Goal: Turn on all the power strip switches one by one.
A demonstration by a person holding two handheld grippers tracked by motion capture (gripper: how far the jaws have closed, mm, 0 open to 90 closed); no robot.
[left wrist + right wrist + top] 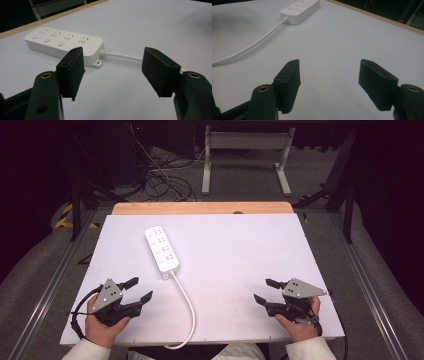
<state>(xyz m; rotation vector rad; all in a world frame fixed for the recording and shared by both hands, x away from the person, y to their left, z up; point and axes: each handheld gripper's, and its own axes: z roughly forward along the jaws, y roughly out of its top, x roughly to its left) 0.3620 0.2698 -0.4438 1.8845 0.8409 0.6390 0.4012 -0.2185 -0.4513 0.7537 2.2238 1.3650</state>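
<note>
Nearest the person, the left gripper (139, 289) is hovering low over the white worktop (240, 250), its jaws spread wide and grasping nothing, on the near left of the power strip (162, 249). The right gripper (264, 290) is sitting well to the strip's near right, its jaws likewise released and empty. The strip's white cable (189, 307) is curving between the two grippers toward the near edge. Farther off, the power strip is lying flat, angled, left of the worktop's centre.
</note>
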